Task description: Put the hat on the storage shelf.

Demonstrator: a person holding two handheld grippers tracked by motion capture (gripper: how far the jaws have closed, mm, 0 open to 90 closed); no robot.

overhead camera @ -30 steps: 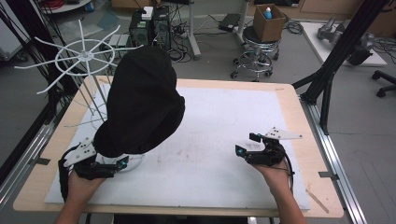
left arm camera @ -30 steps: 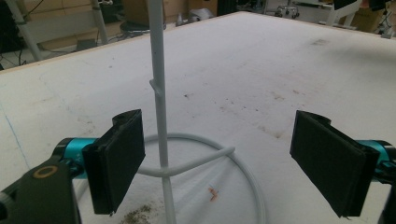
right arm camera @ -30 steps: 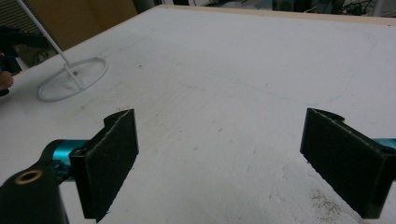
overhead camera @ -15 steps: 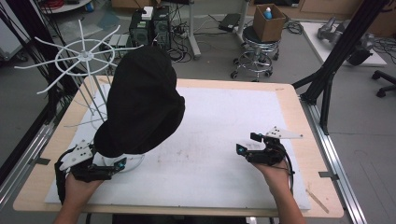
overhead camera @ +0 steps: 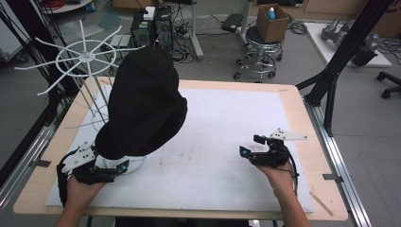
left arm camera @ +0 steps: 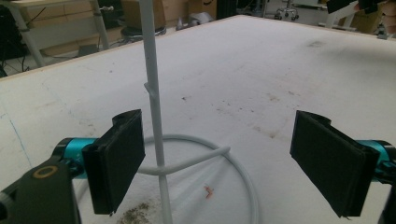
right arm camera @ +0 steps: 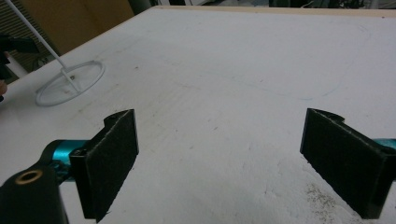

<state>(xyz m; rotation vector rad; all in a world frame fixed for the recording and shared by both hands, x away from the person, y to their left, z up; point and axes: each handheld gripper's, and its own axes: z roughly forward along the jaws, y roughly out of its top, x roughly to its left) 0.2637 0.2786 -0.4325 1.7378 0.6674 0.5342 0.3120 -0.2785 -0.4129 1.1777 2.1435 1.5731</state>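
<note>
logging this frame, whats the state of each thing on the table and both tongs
left tongs: open, white stand pole between the jaws, not touching
right tongs: open, empty, over bare mat
black cloth: draped over the stand, hanging clear of the mat
white stand: upright, ring base flat on the mat
white mat: flat, lightly soiled

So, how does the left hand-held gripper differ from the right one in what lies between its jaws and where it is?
The left hand-held gripper has the white stand's pole between its open jaws, near one pad; the right hand-held gripper has only bare white table cover between its jaws. The left one sits at the stand's ring base, under the black cloth; the right one is apart from it. Both are open.
</note>
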